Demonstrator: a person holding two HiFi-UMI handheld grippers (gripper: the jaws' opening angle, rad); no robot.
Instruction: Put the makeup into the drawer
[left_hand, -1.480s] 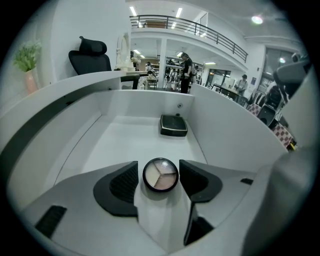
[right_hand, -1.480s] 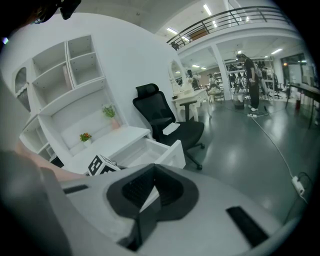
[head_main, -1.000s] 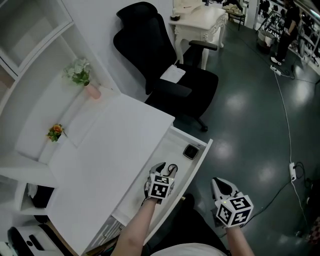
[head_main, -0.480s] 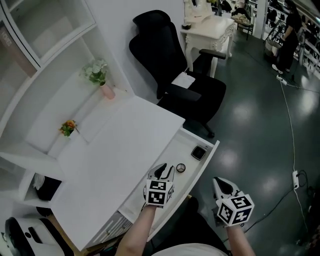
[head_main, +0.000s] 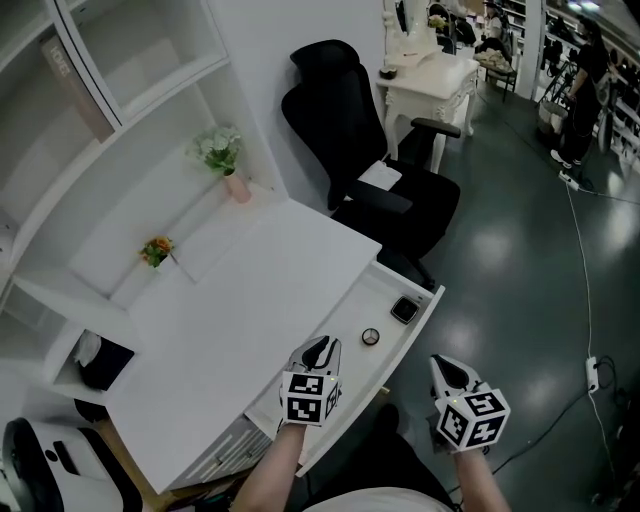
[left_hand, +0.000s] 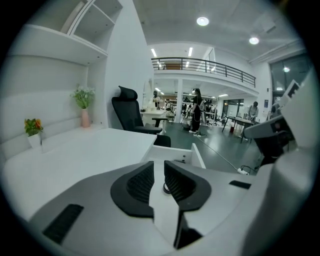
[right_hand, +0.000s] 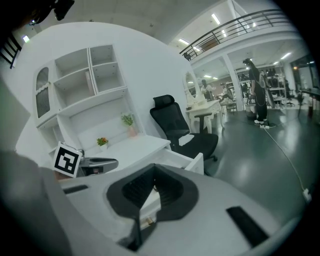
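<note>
The person is holding both grippers out in front of the body, with bare forearms reaching in from the 6 o'clock edge of the head view. Both tools are pointing toward 12 o'clock with their noses tipped a little downward. The left gripper (head_main: 320, 347) (left_hand: 159, 169) is hovering over the near end of the open drawer (head_main: 385, 293), which is standing pulled out along the 3 o'clock side of the white desk (head_main: 250, 300). Its jaws have just been closing and are showing only a narrow slit between the pads, with nothing caught in it. Through that slit the left gripper view is looking down on the round makeup case (head_main: 371, 337) (left_hand: 164, 189). That case is lying on the drawer floor, near the left gripper at its 2 o'clock and clear of the jaws. A black square makeup case (head_main: 405, 310) is sitting farther up the drawer, at 1 o'clock from the round one and apart from it. The right gripper (head_main: 447, 366) (right_hand: 154, 172) is hanging at 4 o'clock from the left one, outside the drawer and over the dark floor, its jaw tips meeting and gripping nothing. A black office chair (head_main: 375, 170) is standing beyond the drawer's far end at 12 o'clock.
</note>
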